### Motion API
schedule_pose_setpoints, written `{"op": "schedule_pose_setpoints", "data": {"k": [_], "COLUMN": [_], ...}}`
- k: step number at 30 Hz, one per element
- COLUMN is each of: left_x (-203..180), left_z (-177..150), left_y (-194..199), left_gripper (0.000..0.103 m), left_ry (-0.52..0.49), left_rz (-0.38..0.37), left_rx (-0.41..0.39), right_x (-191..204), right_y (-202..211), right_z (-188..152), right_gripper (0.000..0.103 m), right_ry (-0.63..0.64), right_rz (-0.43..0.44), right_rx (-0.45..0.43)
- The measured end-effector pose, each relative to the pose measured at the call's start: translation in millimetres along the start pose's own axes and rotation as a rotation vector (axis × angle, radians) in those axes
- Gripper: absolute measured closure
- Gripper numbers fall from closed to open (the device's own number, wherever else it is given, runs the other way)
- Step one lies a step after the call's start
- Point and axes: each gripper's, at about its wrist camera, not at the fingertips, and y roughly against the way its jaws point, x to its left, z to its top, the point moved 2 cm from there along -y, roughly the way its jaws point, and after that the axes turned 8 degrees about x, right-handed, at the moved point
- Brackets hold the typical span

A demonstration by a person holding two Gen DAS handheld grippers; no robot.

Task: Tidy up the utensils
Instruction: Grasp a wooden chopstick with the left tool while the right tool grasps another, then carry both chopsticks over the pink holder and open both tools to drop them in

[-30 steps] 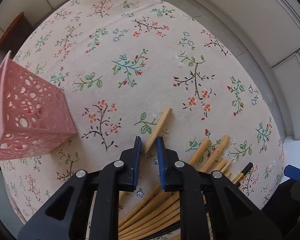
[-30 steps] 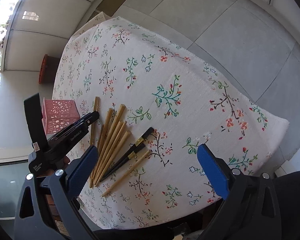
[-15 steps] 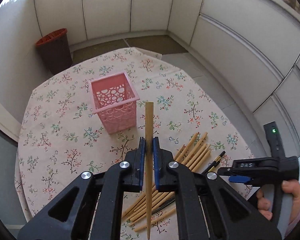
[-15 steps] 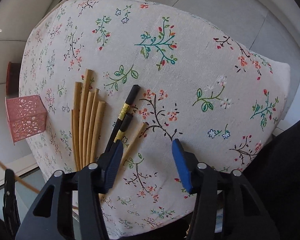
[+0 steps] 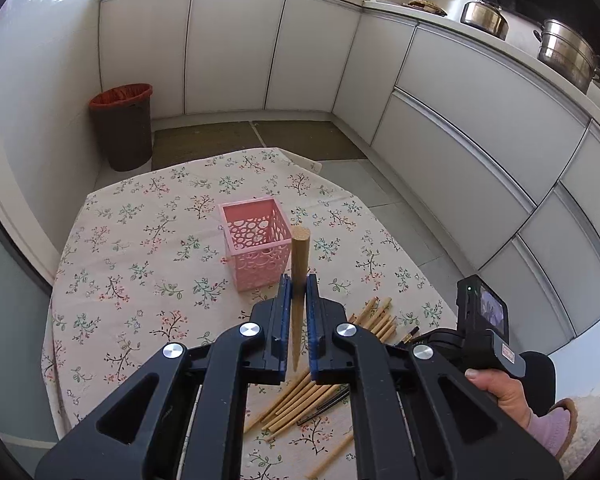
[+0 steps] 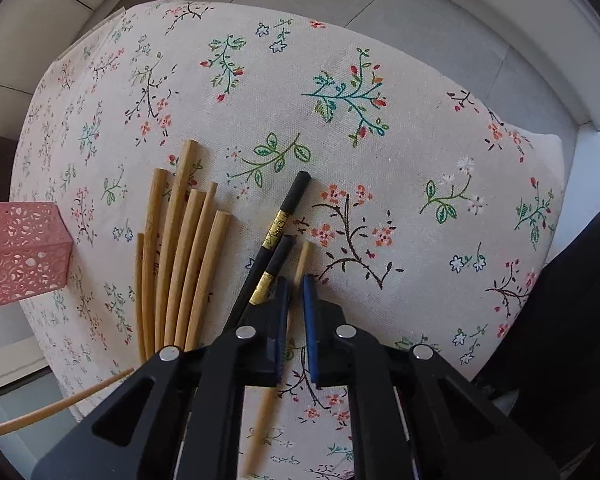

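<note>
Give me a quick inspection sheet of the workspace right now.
Surface: table under a floral tablecloth.
Job's things: pink basket upright on the cloth; bundle of wooden chopsticks lying flat beside two black chopsticks; a single wooden chopstick next to those.
Clutter: nothing seen on the table.
Grippers: left gripper shut on a raised chopstick; right gripper low over the single wooden chopstick, jaws nearly closed around it, grip unclear.
Cables: nothing seen.
Surroundings: white cabinets, brown bin, steel pots on the counter.
</note>
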Motion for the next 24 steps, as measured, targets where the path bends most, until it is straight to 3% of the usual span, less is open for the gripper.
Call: {"op": "schedule_pose_setpoints", "data": {"k": [3, 7, 14, 24], "left_x": [3, 0, -12, -22], "left_z": [0, -2, -5, 39], "left_y": [10, 17, 33, 76], "left_gripper": [0.096, 0.097, 0.097, 0.097], "left_ry": [0.015, 0.023, 0.038, 0.072], "left_rz": [-0.016, -0.015, -0.03, 0.008], "left_rx": [-0.02, -0.03, -0.046, -0.168], "right_x": [-18, -19, -10, 3], "right_y": [9, 37, 125, 272], "right_z": [-1, -15, -45, -48], "right_gripper": [0.098, 0.098, 0.098, 0.097], "right_ry": [-0.004, 0.1, 0.326, 0.434], "right_rz": [0.095, 0.194, 0.33, 0.558], "right_rx": [0.019, -0.014, -0.147, -0.405]}}
